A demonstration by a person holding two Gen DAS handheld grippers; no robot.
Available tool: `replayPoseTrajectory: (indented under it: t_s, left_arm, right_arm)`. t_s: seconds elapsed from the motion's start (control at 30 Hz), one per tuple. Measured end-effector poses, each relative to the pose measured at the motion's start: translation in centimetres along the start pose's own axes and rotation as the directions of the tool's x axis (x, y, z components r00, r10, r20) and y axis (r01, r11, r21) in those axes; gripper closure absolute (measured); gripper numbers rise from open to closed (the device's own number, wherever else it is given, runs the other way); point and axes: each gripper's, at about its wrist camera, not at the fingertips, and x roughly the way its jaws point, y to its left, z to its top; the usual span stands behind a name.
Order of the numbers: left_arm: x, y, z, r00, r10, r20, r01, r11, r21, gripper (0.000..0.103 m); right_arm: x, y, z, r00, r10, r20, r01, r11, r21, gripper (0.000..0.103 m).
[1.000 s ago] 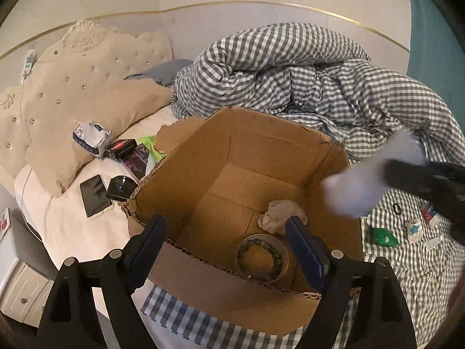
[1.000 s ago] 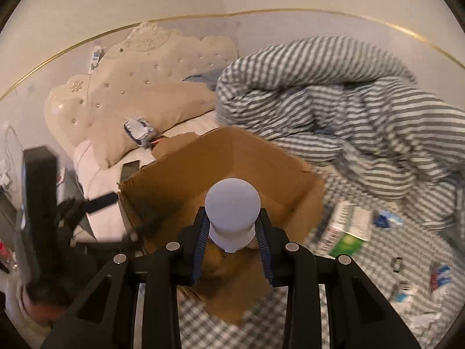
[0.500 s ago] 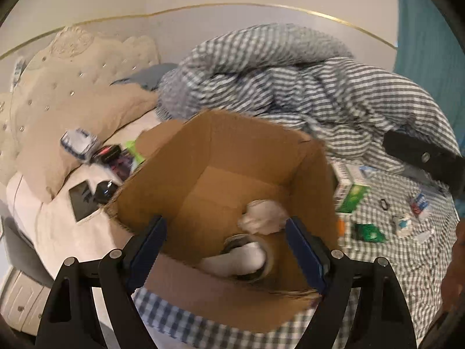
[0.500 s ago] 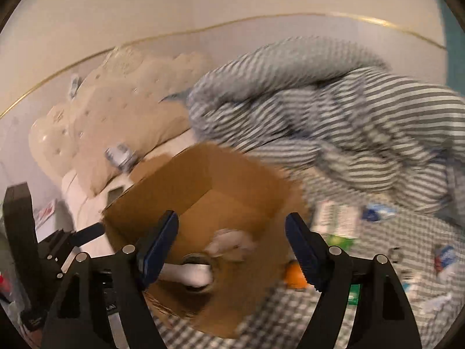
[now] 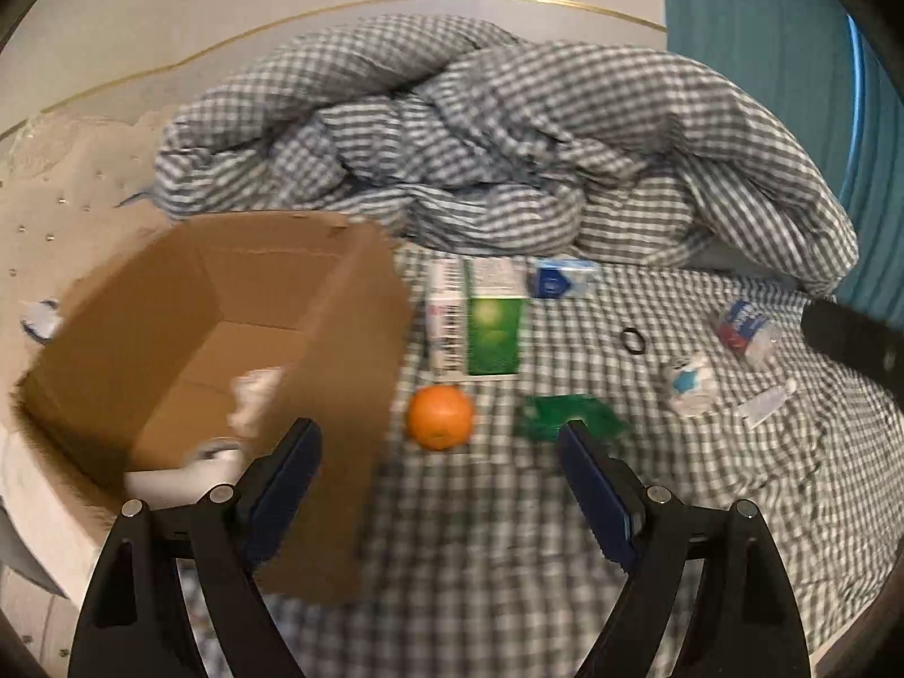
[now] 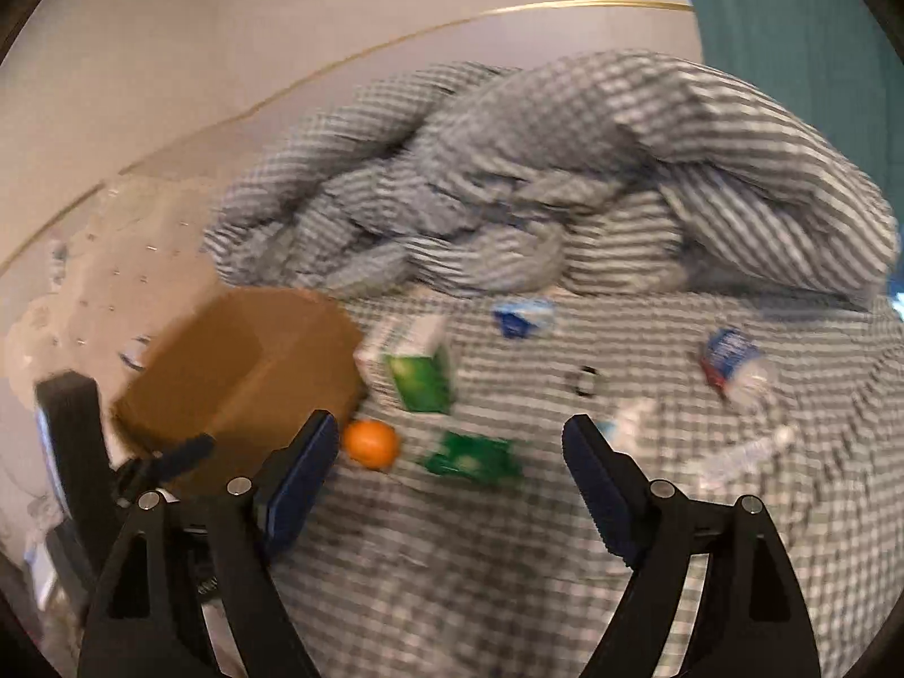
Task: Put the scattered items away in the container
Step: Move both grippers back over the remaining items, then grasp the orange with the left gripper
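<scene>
Brown cardboard forms the container: the box (image 5: pixel 226 333) sits at the left of the checked bedsheet (image 5: pixel 508 537), open at the top. Inside it lie a crumpled pale cloth (image 5: pixel 257 395) and a white object (image 5: pixel 181 472) near the front wall. These items count as stowed.

Just right of the box rests an orange (image 5: pixel 439 417), followed by a white-and-green carton (image 5: pixel 477 325), a flat green packet (image 5: pixel 570 415), a blue-and-white pack (image 5: pixel 556 279), a small black ring (image 5: pixel 633 340), a small white-and-blue item (image 5: pixel 689 384) and a clear bottle with a red-and-blue label (image 5: pixel 746 327). All of these remain to be collected, so the task is judged under half complete.

The left gripper (image 5: pixel 440 486) stands wide with nothing between its jaws. The right gripper (image 6: pixel 449 472) has just been opening; its jaws are wide and empty, above the sheet near the orange and green packet.

The heaped gingham duvet (image 5: pixel 497 141) occupies the rear.
</scene>
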Motion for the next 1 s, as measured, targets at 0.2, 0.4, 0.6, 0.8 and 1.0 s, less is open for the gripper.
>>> replayPoseTrajectory:
  t_s: [0.2, 0.4, 0.6, 0.8, 1.0]
  left_arm:
    - [3.4, -2.4, 0.5, 1.0, 0.016, -0.013, -0.015, 0.999, 0.043, 0.015]
    - [6.2, -1.6, -0.1, 0.998, 0.04, -0.04, -0.039, 0.999, 0.028, 0.015]
    - [9.4, -1.4, -0.5, 0.996, 0.061, -0.059, -0.059, 0.997, 0.042, 0.015]
    - [13.8, -1.8, -0.3, 0.993, 0.097, -0.07, -0.093, 0.994, 0.061, 0.015]
    - [16.7, -2.4, -1.0, 0.991, 0.096, -0.096, -0.09, 0.994, 0.064, 0.015]
  right_arm:
    - [0.6, -4.2, -1.2, 0.979, -0.201, 0.023, 0.202, 0.979, -0.026, 0.021]
    - [3.8, -8.0, -2.8, 0.972, -0.232, -0.048, 0.232, 0.973, 0.002, 0.021]
    - [6.0, -9.8, -4.1, 0.974, -0.208, -0.085, 0.211, 0.977, 0.028, 0.021]
    - [7.4, -11.2, -5.1, 0.973, -0.2, -0.116, 0.208, 0.976, 0.057, 0.021]
    - [8.5, -12.4, -5.8, 0.968, -0.207, -0.139, 0.218, 0.973, 0.072, 0.021]
